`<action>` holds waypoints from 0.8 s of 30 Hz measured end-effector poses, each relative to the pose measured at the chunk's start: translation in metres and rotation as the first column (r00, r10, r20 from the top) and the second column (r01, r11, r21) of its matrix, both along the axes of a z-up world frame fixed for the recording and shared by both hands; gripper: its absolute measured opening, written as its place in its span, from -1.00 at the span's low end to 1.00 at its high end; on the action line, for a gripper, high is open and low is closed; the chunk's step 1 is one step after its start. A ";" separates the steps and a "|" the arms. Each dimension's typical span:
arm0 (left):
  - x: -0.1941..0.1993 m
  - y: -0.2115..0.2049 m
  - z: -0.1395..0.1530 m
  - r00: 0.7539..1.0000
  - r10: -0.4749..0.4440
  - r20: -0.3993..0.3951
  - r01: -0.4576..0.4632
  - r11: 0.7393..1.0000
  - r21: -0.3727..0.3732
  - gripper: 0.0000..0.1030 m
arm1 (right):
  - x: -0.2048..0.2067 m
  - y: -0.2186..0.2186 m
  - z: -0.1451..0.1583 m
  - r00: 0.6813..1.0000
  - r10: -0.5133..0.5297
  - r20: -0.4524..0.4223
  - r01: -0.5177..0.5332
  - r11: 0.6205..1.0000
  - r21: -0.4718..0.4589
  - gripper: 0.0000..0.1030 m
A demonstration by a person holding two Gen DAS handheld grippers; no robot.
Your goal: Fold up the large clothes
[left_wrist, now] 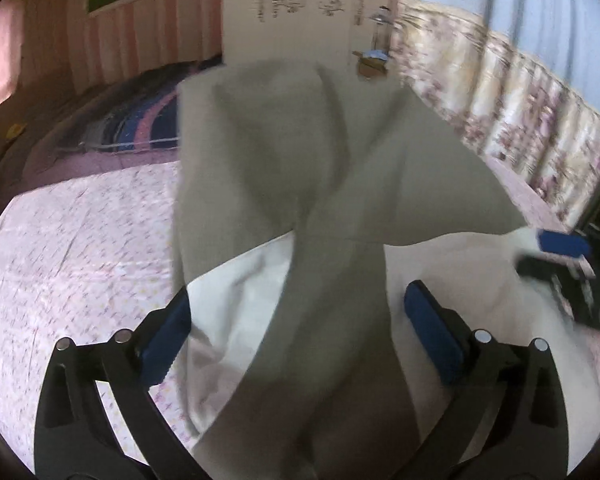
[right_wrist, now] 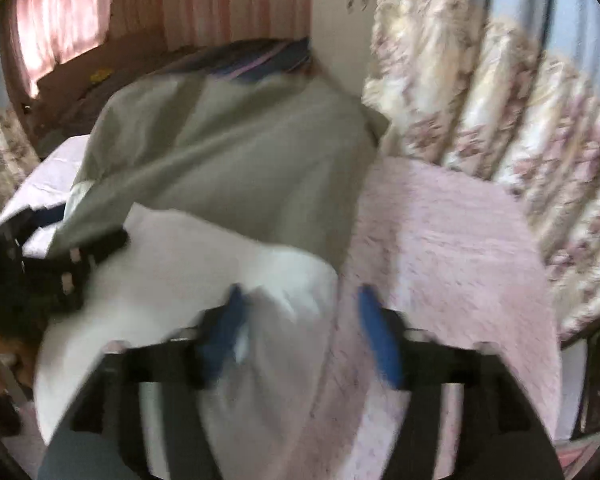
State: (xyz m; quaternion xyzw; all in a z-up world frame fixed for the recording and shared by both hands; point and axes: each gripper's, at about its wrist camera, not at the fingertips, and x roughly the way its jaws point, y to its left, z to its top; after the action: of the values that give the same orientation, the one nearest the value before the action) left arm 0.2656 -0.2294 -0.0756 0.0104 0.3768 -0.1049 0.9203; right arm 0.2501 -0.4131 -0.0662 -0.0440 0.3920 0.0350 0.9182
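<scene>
Grey-and-white garment (left_wrist: 300, 184) on pink bed (left_wrist: 80, 240), running between left gripper (left_wrist: 296, 336) jaws, apart; right gripper (right_wrist: 304, 332) apart over its white edge, nothing clamped.

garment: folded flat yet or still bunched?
Still bunched. The garment lies in a loose heap on the bed, grey panels crossing and twisted over its white lining, with no flat, squared fold.
</scene>
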 end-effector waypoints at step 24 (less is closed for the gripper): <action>-0.228 0.160 0.059 0.919 0.200 0.340 -0.207 0.978 -0.015 0.94 | -0.226 0.078 0.031 0.930 -0.010 0.368 -0.002 0.999 0.034 0.96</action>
State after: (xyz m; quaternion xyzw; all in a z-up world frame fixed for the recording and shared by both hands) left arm 0.0375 -0.0691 -0.0167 -0.0013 0.2124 -0.0012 0.9772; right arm 0.0239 -0.3348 -0.0350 -0.0336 0.2127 0.0309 0.9761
